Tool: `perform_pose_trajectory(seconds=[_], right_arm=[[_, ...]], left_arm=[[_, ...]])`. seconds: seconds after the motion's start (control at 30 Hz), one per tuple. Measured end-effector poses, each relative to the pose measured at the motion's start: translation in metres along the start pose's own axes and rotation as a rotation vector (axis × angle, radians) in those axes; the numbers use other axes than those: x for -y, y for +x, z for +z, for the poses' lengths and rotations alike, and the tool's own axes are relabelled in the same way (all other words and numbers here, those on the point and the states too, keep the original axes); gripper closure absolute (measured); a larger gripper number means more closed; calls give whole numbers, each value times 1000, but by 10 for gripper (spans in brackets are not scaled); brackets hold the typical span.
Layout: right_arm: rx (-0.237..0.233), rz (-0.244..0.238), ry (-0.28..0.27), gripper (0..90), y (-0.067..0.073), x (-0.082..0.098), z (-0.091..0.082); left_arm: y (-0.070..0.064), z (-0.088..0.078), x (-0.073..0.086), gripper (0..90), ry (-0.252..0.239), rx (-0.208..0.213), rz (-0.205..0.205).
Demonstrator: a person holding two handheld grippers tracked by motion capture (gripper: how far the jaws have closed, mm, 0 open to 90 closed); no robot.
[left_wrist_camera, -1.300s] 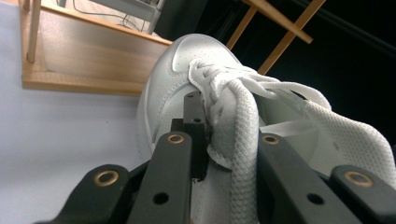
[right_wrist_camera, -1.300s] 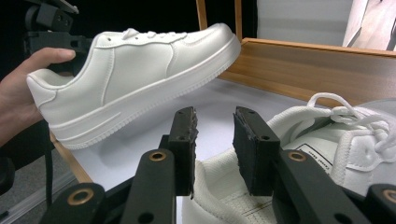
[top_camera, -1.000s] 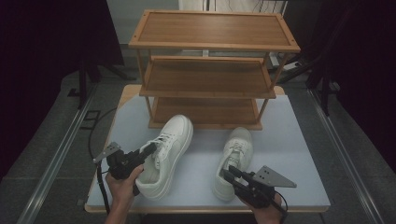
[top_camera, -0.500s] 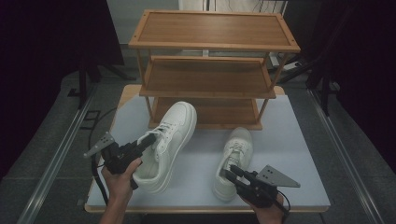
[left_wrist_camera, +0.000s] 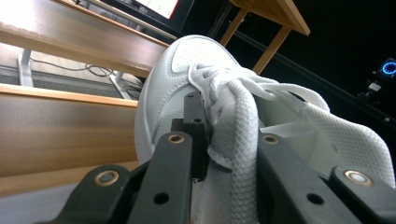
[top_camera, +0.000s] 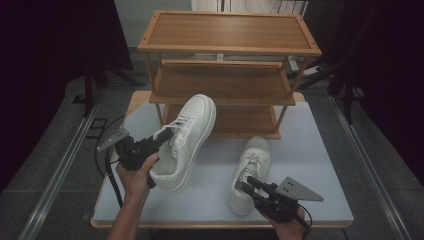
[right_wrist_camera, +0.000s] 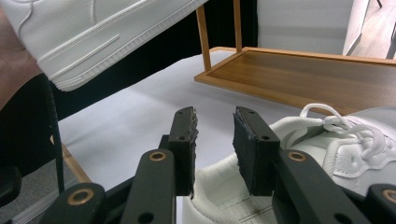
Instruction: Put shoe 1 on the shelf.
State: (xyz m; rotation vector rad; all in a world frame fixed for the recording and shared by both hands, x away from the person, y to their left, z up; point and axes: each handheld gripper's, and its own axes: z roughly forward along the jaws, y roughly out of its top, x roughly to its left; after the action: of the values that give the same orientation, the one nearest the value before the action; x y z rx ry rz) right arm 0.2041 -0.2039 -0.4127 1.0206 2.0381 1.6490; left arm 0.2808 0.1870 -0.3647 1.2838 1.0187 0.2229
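A white sneaker [top_camera: 187, 135] [left_wrist_camera: 187, 70] hangs tilted above the table, toe toward the wooden rack [top_camera: 225, 82]. My left gripper [top_camera: 167, 135] [left_wrist_camera: 229, 121] is shut on its laces and tongue. A second white sneaker [top_camera: 252, 165] [right_wrist_camera: 355, 144] lies on the white table [top_camera: 310, 150], toe toward the rack. My right gripper [top_camera: 246, 185] [right_wrist_camera: 215, 116] is at its heel, jaws apart, with the heel rim just below the gap and no pad pressing on it. The lifted sneaker's sole [right_wrist_camera: 93, 32] shows at the upper left of the right gripper view.
The rack has three wooden shelves and stands at the table's far side; its bottom shelf [right_wrist_camera: 303, 70] lies just beyond the resting sneaker. Dark floor and metal rails [top_camera: 60, 165] flank the table. A cable [top_camera: 107, 165] trails from my left gripper.
My left gripper has lifted the sneaker higher and carried it toward the rack; its toe now overlaps the middle shelf. The right gripper and the other sneaker have stayed put.
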Motion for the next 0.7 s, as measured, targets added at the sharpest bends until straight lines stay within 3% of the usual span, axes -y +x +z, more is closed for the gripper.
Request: perform_pose_trajectory(seconds=[0.7], right_arm=[[-5, -6, -1, 681, 1, 0, 0]], left_arm=[[2, 24, -26, 822, -18, -42, 1]])
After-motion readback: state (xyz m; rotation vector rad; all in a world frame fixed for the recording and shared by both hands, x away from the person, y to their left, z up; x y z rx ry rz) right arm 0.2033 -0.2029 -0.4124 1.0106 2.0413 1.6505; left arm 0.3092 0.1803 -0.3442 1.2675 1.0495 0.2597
